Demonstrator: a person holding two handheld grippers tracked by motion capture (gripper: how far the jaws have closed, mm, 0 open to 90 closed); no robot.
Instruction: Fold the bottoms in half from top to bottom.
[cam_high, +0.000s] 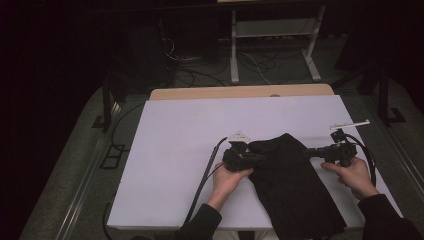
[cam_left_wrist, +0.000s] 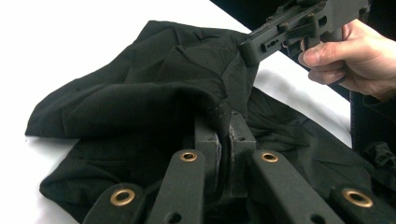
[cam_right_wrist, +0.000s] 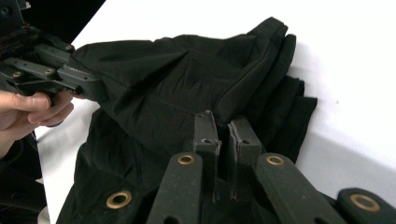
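A white table stands in a dark room. The black garment lies between both tongs: the left tongs are clamped on its left edge, the right tongs pinched shut on its right edge.

Left gripper: jaws closed on a fold of the black garment.
Right gripper: held by a hand, its tip touching the garment.
Surface: white table.

Matt black cloth garment on smooth white table.
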